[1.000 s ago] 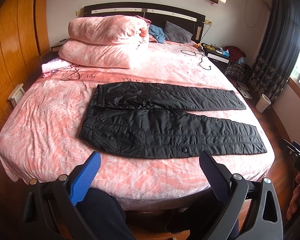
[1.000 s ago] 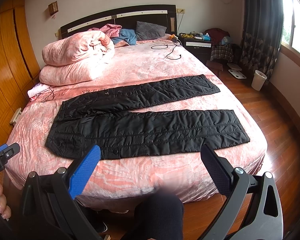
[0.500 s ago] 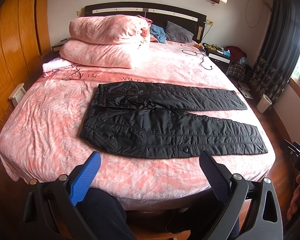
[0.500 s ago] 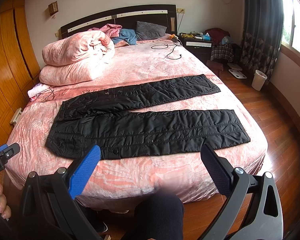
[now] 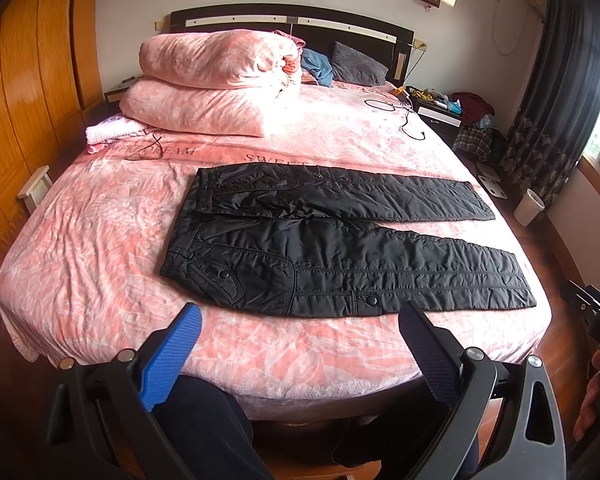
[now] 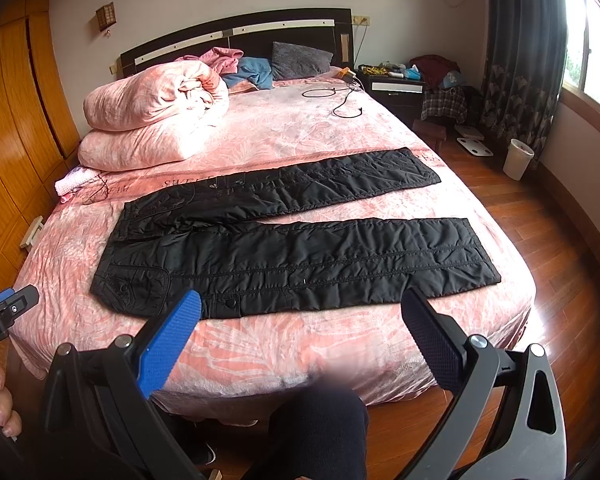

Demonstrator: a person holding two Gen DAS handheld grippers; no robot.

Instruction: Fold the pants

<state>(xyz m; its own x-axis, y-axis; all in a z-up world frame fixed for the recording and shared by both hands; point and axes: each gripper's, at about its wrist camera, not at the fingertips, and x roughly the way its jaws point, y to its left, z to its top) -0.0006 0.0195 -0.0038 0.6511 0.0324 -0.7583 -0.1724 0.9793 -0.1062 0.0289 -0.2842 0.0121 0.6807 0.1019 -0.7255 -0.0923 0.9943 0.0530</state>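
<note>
Black padded pants (image 5: pixel 332 248) lie flat on the pink bed (image 5: pixel 80 248), waist to the left, both legs spread apart and pointing right. They also show in the right wrist view (image 6: pixel 300 256). My left gripper (image 5: pixel 300 320) is open and empty, held off the bed's near edge, in front of the near leg. My right gripper (image 6: pixel 300 312) is open and empty, also short of the bed's near edge, level with the near leg. Neither touches the pants.
A rolled pink duvet (image 5: pixel 216 80) and pillows lie at the bed's head, with a black cable (image 5: pixel 408 120) on the sheet. A nightstand (image 6: pixel 400 88), a white bin (image 6: pixel 518 158) and wooden floor are to the right. My knee (image 6: pixel 320 432) is below the grippers.
The left wrist view has shifted very slightly, with the bed a little lower in frame. Both grippers stay open and the pants have not moved.
</note>
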